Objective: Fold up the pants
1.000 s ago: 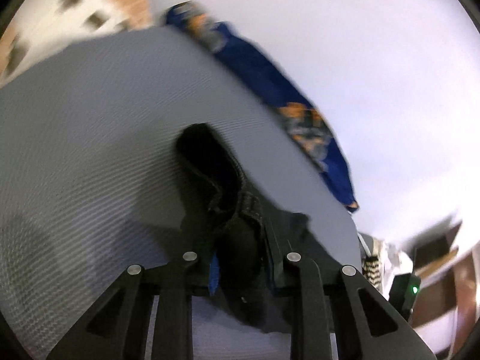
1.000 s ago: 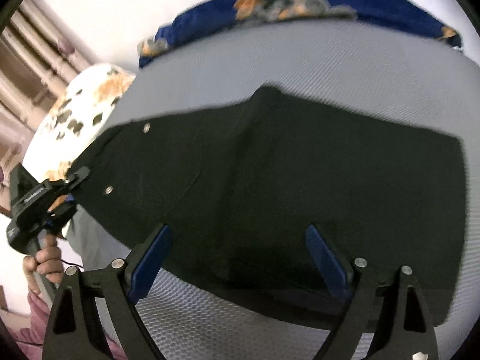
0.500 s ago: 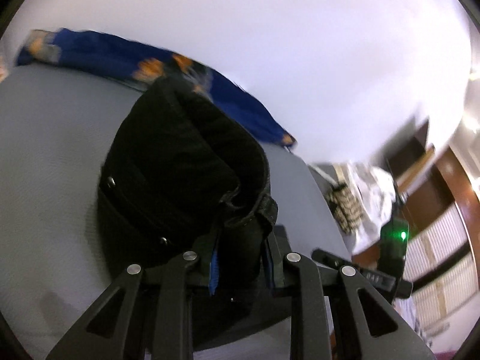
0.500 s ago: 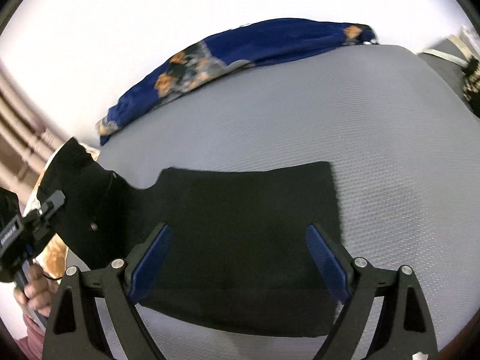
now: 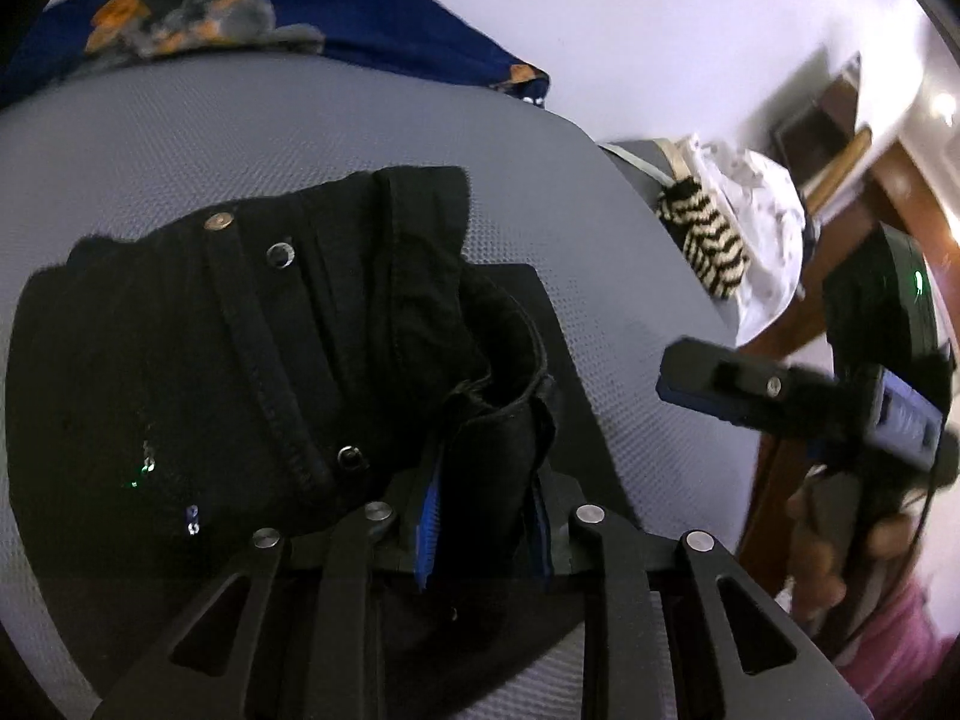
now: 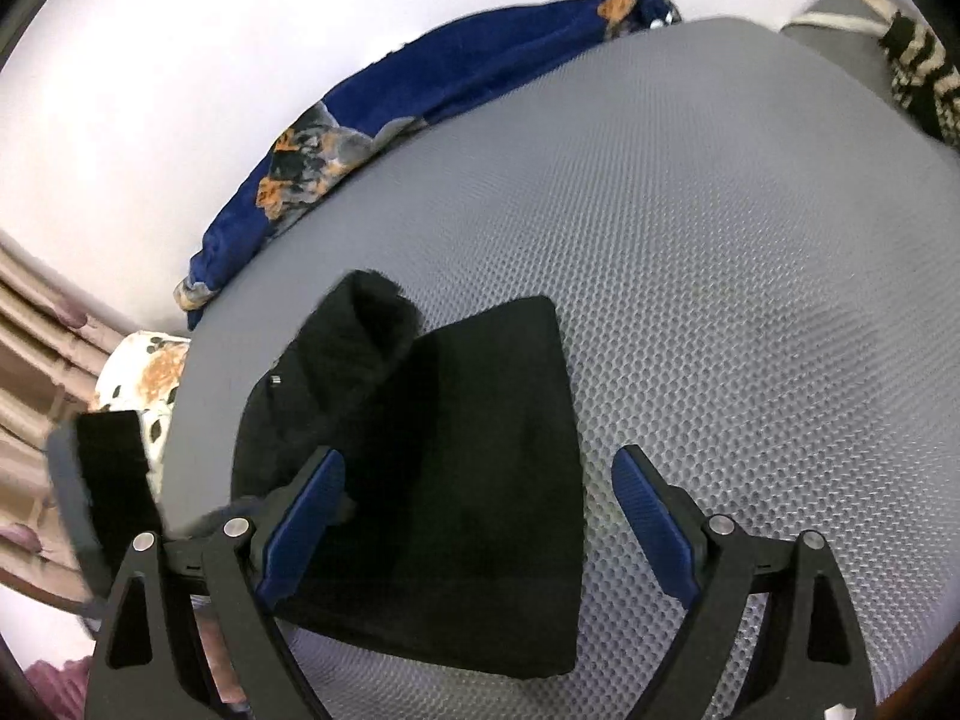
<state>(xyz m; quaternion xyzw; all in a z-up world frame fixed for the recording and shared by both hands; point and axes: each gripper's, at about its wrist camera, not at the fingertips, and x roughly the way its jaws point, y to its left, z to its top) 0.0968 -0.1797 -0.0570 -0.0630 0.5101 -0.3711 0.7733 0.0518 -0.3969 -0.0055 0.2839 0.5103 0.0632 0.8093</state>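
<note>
Black pants (image 5: 252, 360) with metal snaps lie on a grey mesh surface (image 5: 180, 138), partly folded over. My left gripper (image 5: 483, 510) is shut on the bunched waistband end and holds it over the folded layer. In the right wrist view the pants (image 6: 480, 480) show as a folded black rectangle with a raised fold at its left. My right gripper (image 6: 474, 516) is open and empty just above the pants' near edge. It also shows in the left wrist view (image 5: 750, 387) at the right.
A blue patterned cloth (image 6: 420, 96) lies along the far edge of the grey surface (image 6: 720, 240) by the white wall. A zebra-striped item (image 5: 708, 240) and white fabric (image 5: 756, 204) sit off the right side. A floral cushion (image 6: 144, 378) lies at the left.
My left gripper has carried the waistband end across toward the right, folding the pants over themselves. My right gripper has stayed open as the pants became a narrower folded stack.
</note>
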